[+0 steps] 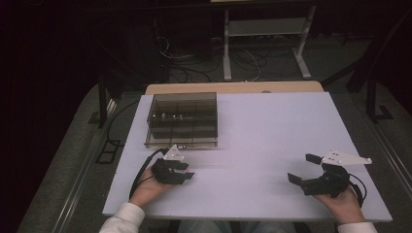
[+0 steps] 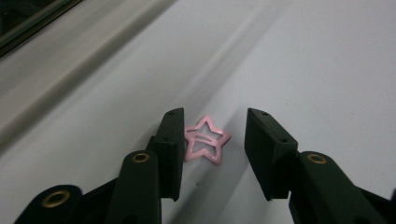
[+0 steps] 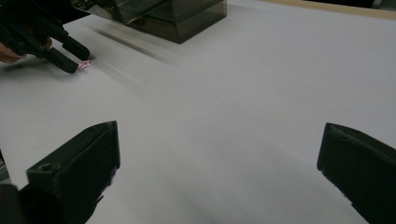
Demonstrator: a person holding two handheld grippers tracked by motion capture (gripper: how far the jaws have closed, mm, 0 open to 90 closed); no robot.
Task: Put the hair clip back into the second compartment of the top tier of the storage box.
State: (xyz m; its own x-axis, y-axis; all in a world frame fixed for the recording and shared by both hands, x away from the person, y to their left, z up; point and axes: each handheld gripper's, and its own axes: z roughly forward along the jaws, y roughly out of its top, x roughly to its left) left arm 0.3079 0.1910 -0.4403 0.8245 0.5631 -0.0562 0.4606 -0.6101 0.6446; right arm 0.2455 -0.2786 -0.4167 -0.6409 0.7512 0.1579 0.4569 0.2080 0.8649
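The left gripper (image 1: 187,171) is lying low near the table's front edge, just before the smoky box (image 1: 181,120). Its jaws are standing apart around the pink star clip (image 2: 206,140); one is touching it. The right gripper (image 1: 303,169) is resting wide open, pointing leftwards over the white table (image 1: 272,126).

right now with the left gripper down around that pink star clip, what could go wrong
1. The pink star clip lies flat on the white table and is thin; the left gripper jaws could ride over it or flick it away.
2. One jaw seems to touch the clip already while the other stands apart, so closing may push it sideways instead of pinching it.
3. The smoked plastic box sits just beyond; a lift forward could knock it.
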